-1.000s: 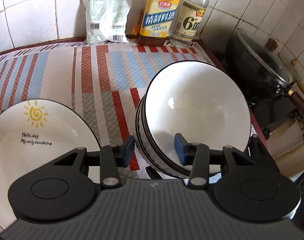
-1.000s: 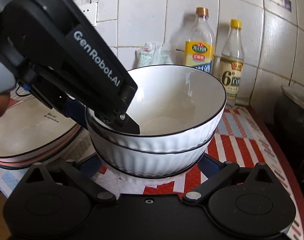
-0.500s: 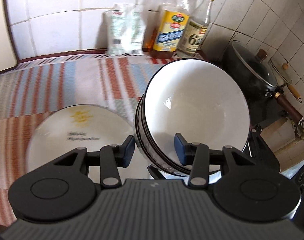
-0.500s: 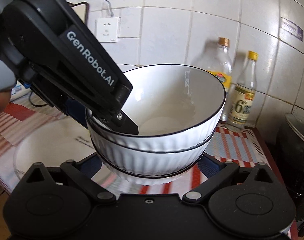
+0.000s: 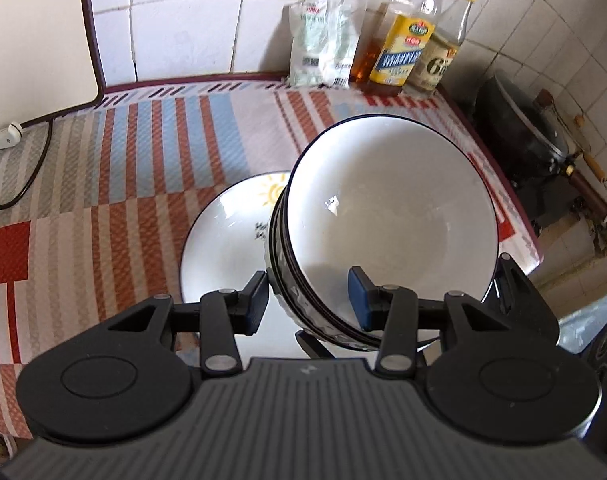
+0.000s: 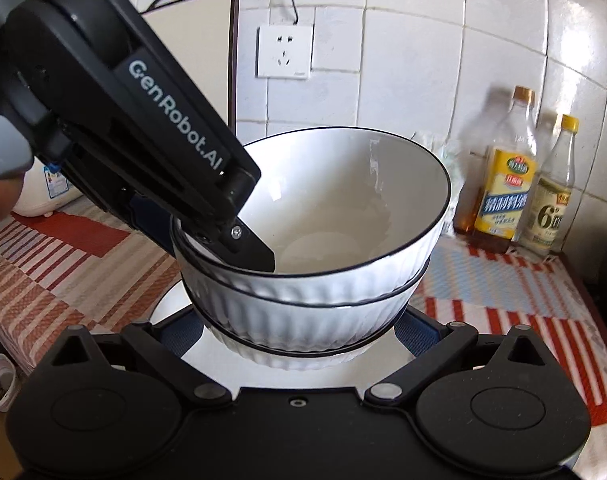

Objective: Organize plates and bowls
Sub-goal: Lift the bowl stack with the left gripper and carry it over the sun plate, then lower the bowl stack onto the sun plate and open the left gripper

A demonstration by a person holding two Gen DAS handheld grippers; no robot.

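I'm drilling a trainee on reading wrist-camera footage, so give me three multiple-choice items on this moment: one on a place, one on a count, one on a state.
1. Where is the plate with the sun drawing?
A. on the striped cloth under the bowls
B. on the wok
C. against the wall

2. How many bottles stand by the wall?
A. one
B. two
C. four

3. How is the left gripper?
A. open beside the bowls
B. clamped on the bowls' rim
C. holding a bottle

Answers: 1 A, the plate lies flat below the bowls. 2 B, two bottles. 3 B, the left gripper pinches the rim.
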